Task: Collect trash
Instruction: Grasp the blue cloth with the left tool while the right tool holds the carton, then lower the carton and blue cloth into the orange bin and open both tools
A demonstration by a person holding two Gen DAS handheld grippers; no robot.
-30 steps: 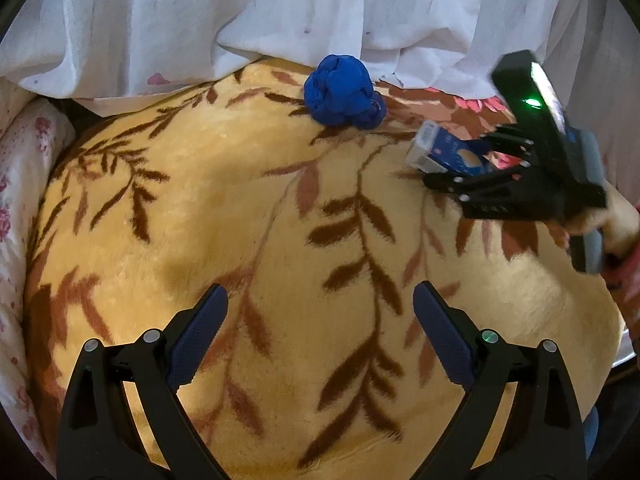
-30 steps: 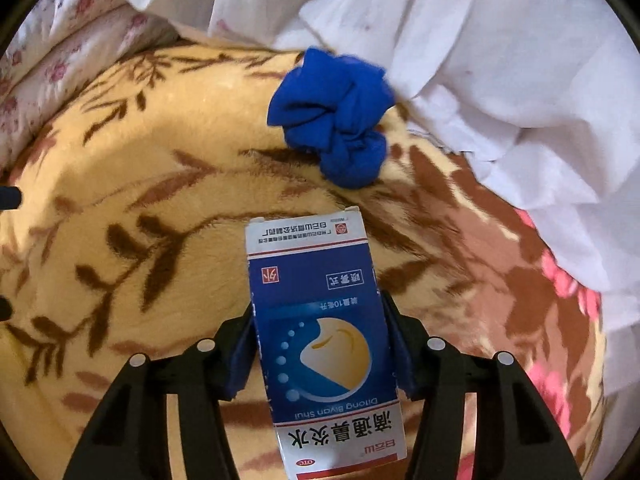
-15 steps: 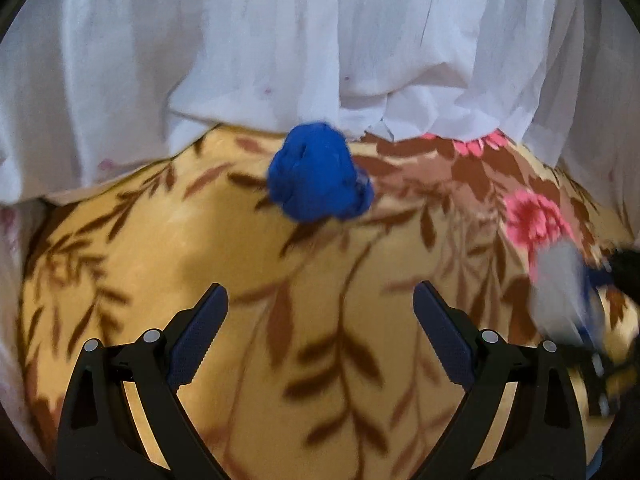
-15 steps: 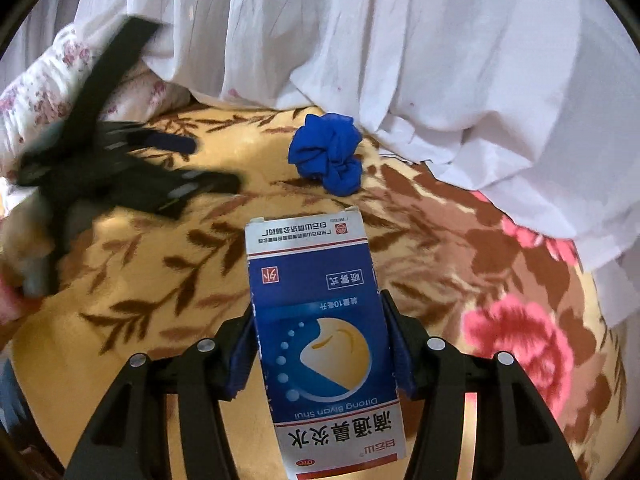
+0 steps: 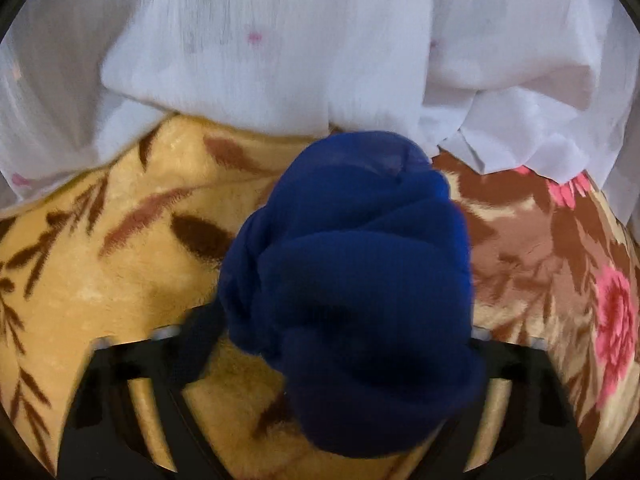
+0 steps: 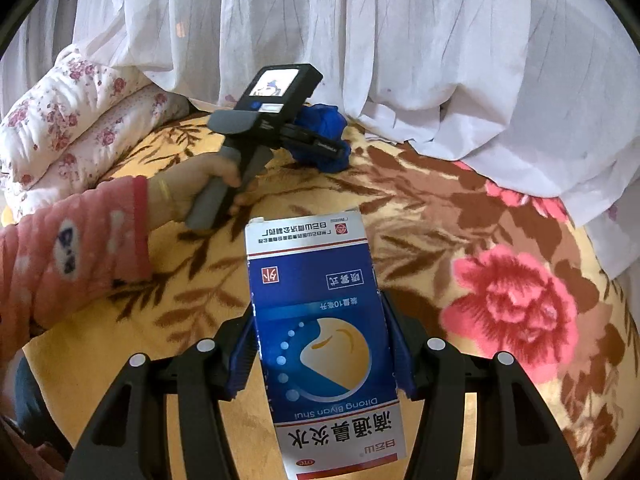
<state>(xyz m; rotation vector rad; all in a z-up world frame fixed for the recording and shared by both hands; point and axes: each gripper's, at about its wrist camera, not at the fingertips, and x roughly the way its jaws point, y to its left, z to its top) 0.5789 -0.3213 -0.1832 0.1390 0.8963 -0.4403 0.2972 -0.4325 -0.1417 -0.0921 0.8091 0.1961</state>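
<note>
A crumpled blue cloth ball (image 5: 352, 280) fills the middle of the left wrist view, lying on the yellow floral blanket (image 5: 100, 280). My left gripper (image 5: 344, 344) has its jaws on either side of the ball; its fingers are blurred and I cannot tell if they press it. From the right wrist view the left gripper (image 6: 320, 142) is at the blue ball (image 6: 324, 124) near the curtain. My right gripper (image 6: 320, 344) is shut on a blue and white medicine box (image 6: 320, 320), held above the blanket.
A white curtain (image 6: 360, 40) hangs along the far side of the blanket. A pink flowered quilt (image 6: 76, 112) lies at the far left. The person's arm in a red sleeve (image 6: 76, 248) reaches across the left of the blanket.
My left gripper has moved forward to the blue ball, which now sits between its jaws. My right gripper has drawn back with the box, further from the ball.
</note>
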